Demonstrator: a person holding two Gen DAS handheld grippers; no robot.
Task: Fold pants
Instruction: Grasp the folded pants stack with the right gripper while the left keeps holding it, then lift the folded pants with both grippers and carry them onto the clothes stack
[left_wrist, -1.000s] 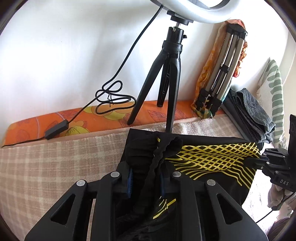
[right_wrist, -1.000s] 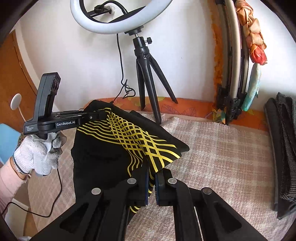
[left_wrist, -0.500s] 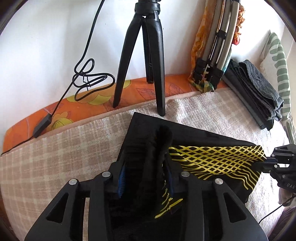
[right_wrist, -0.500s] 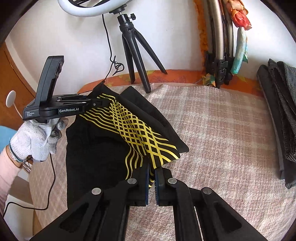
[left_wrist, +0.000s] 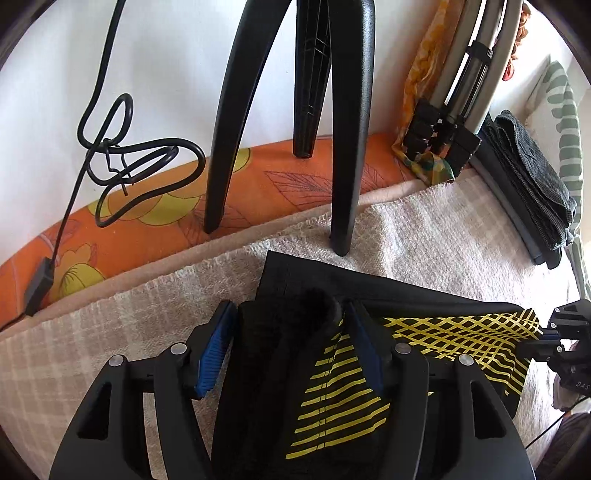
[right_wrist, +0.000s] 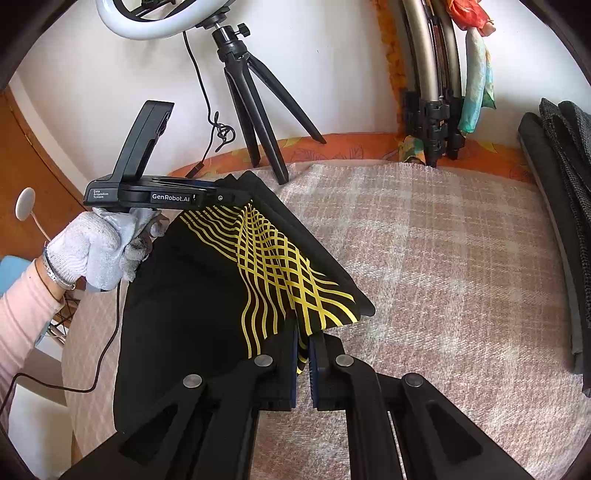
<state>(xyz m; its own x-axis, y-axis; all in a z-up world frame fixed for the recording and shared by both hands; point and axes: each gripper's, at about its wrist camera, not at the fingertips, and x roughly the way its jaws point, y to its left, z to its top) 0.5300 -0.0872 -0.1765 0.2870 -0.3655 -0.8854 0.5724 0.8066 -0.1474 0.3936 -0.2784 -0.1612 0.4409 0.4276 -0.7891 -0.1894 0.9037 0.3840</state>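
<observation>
The black pants with a yellow lattice print lie partly folded on the checked blanket. My left gripper is low over their far edge and its jaws are opening. The bunched black waistband still sits between the blue pads, no longer pinched. In the right wrist view the pants stretch from the left gripper, held by a gloved hand, to my right gripper. That one is shut on the printed corner. The right gripper's tip also shows at the left wrist view's right edge.
A black tripod with a ring light stands just beyond the pants at the wall. Its cable lies on the orange sheet. Folded grey clothes are stacked at the right. Bare blanket spreads right of the pants.
My left gripper has sunk toward the blanket and closer to the tripod, and its jaws have spread off the waistband. The right gripper dropped a little, still gripping the printed corner.
</observation>
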